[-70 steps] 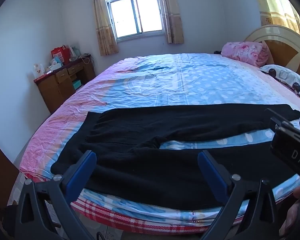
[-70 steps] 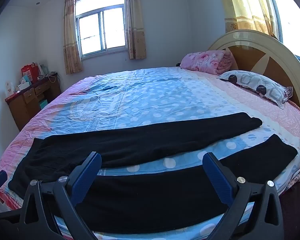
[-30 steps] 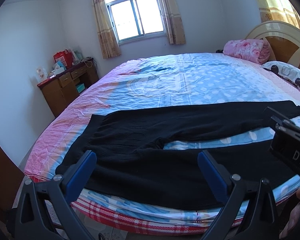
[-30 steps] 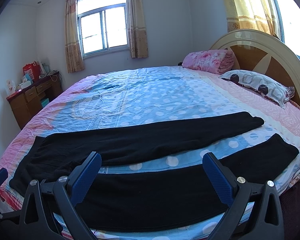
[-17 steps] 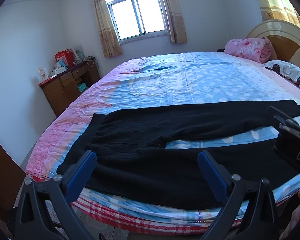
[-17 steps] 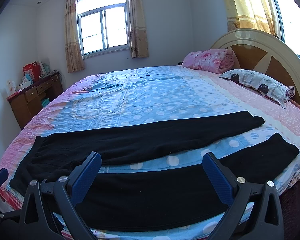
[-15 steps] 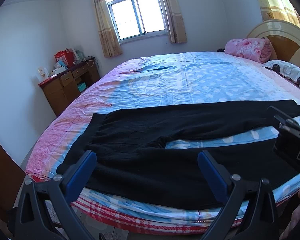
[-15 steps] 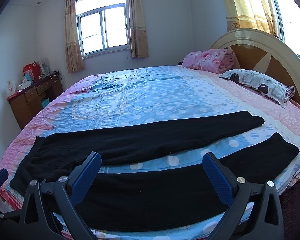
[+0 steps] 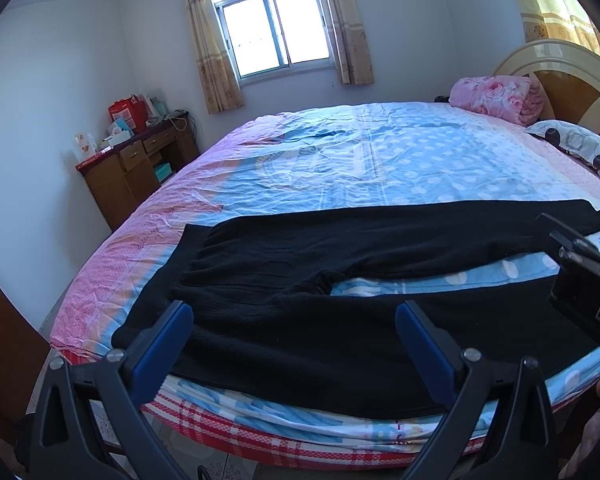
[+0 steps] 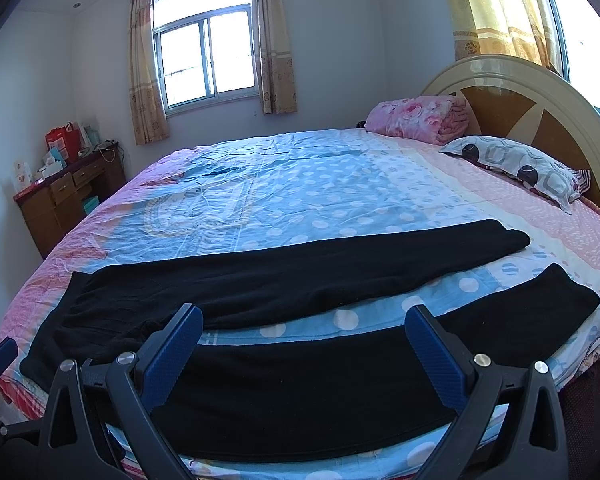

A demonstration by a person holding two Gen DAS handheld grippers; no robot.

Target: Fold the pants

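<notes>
Black pants (image 9: 300,280) (image 10: 284,276) lie flat across the near part of the bed, waistband to the left and the two legs spread apart toward the right. My left gripper (image 9: 294,320) hangs open over the near edge of the bed, above the seat and near leg. My right gripper (image 10: 304,324) is open too, hovering above the near leg with nothing between its blue fingers (image 10: 432,348). The body of the right gripper shows at the right edge of the left wrist view.
The bed (image 9: 380,160) (image 10: 300,192) has a blue and pink dotted sheet. A rolled pink blanket (image 10: 416,118) and a patterned pillow (image 10: 516,172) lie by the round headboard (image 10: 540,108). A wooden desk (image 9: 136,168) with boxes stands at the left wall.
Both views have tilted slightly so the pants sit a little lower and farther in frame. The pants have not moved and both grippers stay open.
</notes>
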